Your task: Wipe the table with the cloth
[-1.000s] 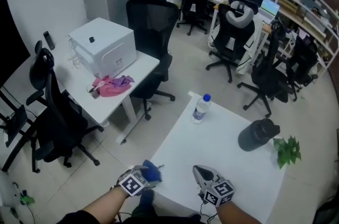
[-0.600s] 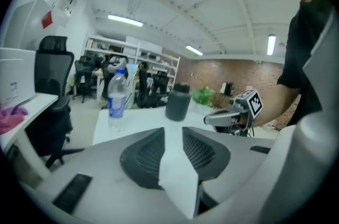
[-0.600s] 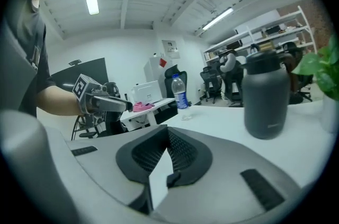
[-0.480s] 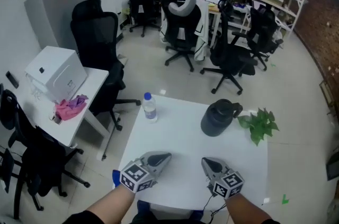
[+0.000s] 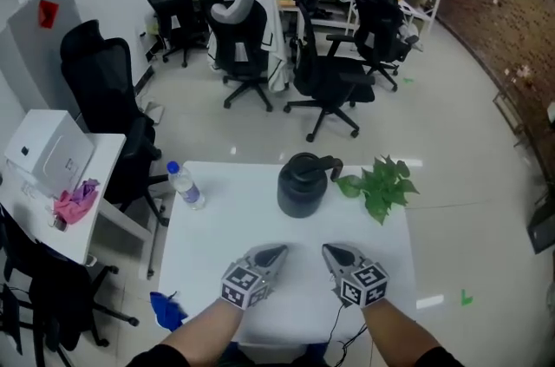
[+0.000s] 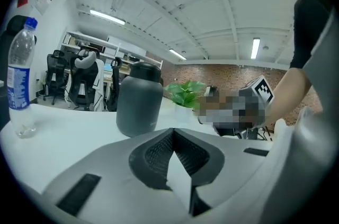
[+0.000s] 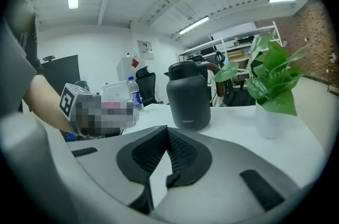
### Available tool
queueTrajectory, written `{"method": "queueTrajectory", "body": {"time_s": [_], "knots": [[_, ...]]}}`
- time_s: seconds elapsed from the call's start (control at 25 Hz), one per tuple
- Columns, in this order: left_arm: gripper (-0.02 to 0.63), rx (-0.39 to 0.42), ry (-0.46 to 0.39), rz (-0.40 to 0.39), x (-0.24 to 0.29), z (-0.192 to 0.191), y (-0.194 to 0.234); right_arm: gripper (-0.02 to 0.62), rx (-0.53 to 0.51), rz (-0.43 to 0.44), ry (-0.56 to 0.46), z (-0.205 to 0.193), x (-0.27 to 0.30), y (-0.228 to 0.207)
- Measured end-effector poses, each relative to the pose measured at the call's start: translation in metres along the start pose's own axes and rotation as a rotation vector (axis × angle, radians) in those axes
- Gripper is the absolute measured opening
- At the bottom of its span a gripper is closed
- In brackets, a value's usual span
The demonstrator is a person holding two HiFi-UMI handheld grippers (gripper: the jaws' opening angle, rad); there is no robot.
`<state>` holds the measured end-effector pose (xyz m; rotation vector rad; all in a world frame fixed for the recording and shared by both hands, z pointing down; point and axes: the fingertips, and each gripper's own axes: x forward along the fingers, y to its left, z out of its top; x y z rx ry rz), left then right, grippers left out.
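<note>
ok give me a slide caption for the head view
Over the table, left gripper and right gripper shut and empty; jug, plant and bottle ahead, blue cloth off the near left corner

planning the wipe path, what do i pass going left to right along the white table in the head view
crumpled blue cloth, clear plastic water bottle with a blue cap, dark grey jug with a handle, green leafy plant
</note>
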<state>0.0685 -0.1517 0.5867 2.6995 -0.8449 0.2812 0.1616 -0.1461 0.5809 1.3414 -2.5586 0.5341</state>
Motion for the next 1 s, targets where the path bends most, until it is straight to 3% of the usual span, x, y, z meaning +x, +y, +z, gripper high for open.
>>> {"method": "queueTrajectory", "body": {"time_s": [1.0], "knots": [[0.002,-0.025,0.000,-0.002,-0.0012,0.0060,0.0052,0.000,-0.039,0.028,0.037,-0.0054,0.0089,0.0059]]}}
